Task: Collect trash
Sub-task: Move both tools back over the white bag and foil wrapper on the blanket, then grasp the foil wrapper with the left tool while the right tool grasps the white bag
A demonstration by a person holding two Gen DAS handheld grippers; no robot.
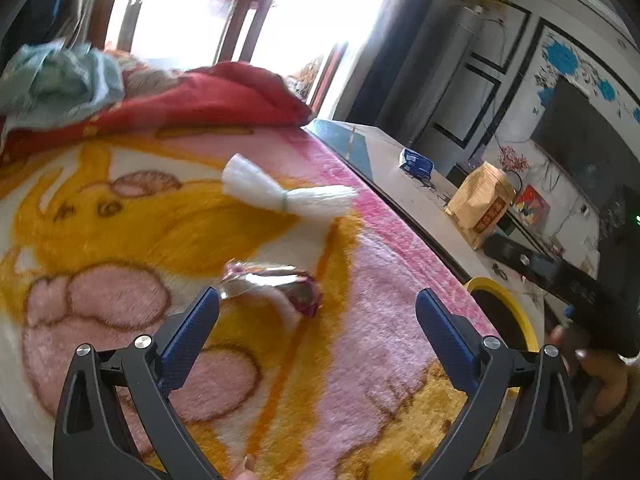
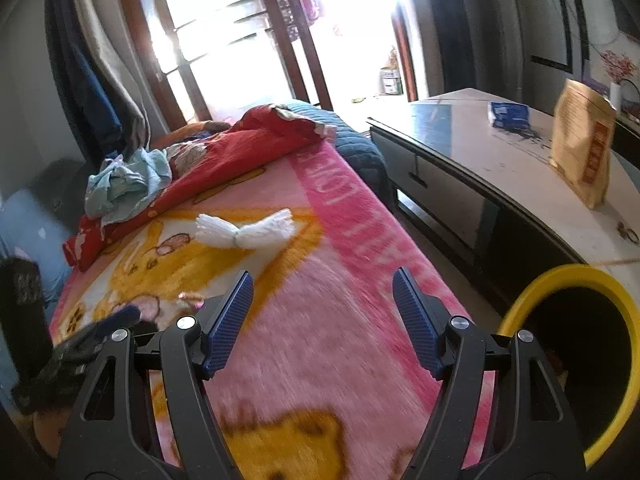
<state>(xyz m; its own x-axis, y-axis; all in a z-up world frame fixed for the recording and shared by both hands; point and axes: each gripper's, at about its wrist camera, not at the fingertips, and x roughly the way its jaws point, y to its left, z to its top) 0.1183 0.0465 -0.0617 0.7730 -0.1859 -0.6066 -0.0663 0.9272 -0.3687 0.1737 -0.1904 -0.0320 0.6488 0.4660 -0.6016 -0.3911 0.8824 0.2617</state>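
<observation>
Both grippers hang over a bed spread with a pink and yellow blanket [image 1: 360, 272], and the bin [image 2: 536, 292] beside the bed serves as the landmark here – a dark bin with a yellow rim, standing in the gap between the bed's edge and the long table [image 2: 472, 136].

The left gripper [image 1: 318, 306] is spread wide and holds nothing. Just ahead of its left finger lies a shiny foil wrapper [image 1: 276, 286], crumpled, resting on the blanket well in from the bed's edge and away from the bin. Farther from the bin, toward the head of the bed, lies a white tied bundle [image 1: 286, 196] of fibres, pinched at its middle by a green band; open blanket surrounds it on all sides.

The right gripper [image 2: 324, 304] is also spread apart and empty, hovering over the pink border of the blanket, close to the bed's edge nearest the bin. The bin's rim sits just to its right, mouth open.

Beyond the bin, on the table, stand a tan paper bag [image 2: 584, 140] and, farther on, a small blue packet [image 2: 510, 114]. At the far end of the bed – opposite the bin – a red quilt [image 2: 236, 148] is heaped with a pale green cloth [image 2: 124, 184] on top.
</observation>
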